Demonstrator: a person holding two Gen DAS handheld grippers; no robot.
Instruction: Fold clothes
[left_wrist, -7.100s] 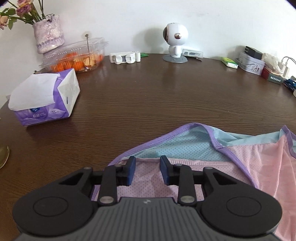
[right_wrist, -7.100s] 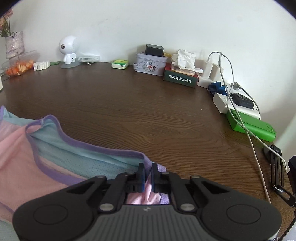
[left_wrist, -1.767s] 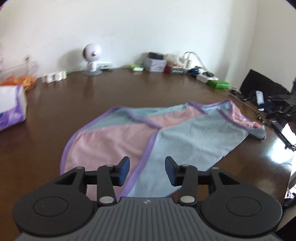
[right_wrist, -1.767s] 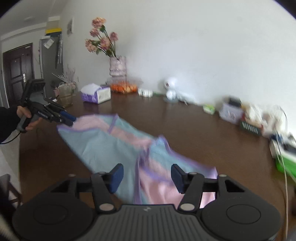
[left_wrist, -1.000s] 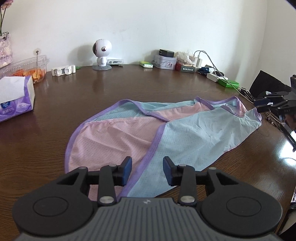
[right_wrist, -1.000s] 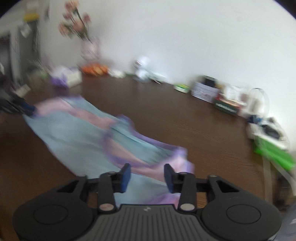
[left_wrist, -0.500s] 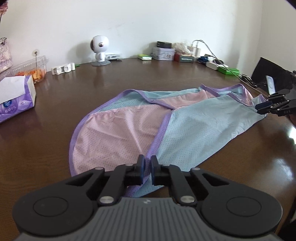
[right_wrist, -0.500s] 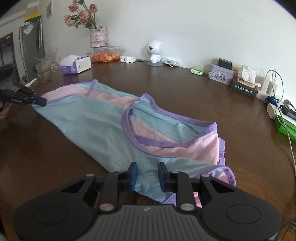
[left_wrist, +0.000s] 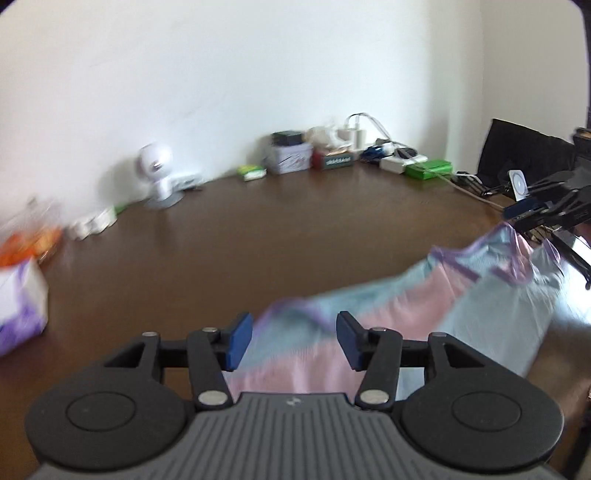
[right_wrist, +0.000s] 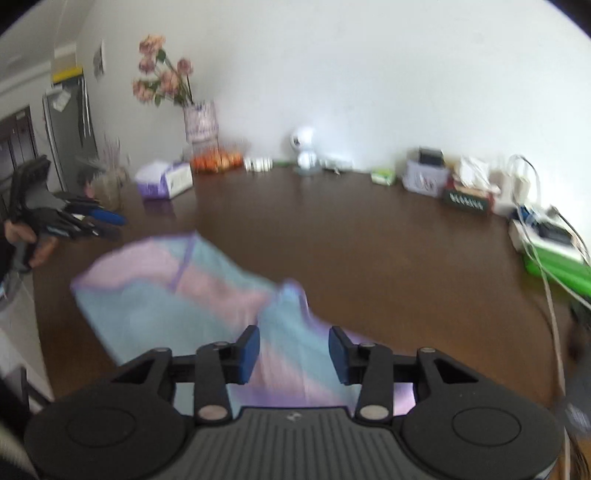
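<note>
Left wrist view: left gripper (left_wrist: 294, 339), jaws spread wide and holding nothing, above the near edge of the garment (left_wrist: 417, 314). Right wrist view: right gripper (right_wrist: 293, 354), jaws likewise wide apart and empty, over the garment's other end. Blurred pink-and-blue mesh cloth with purple trim lies on the brown table (right_wrist: 351, 229). Beyond, tissue box (right_wrist: 164, 180) and vase (right_wrist: 201, 122).

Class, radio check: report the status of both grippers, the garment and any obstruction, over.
Left gripper open. Right gripper open. Garment on the table, unfolded, blurred. Nothing on it.
</note>
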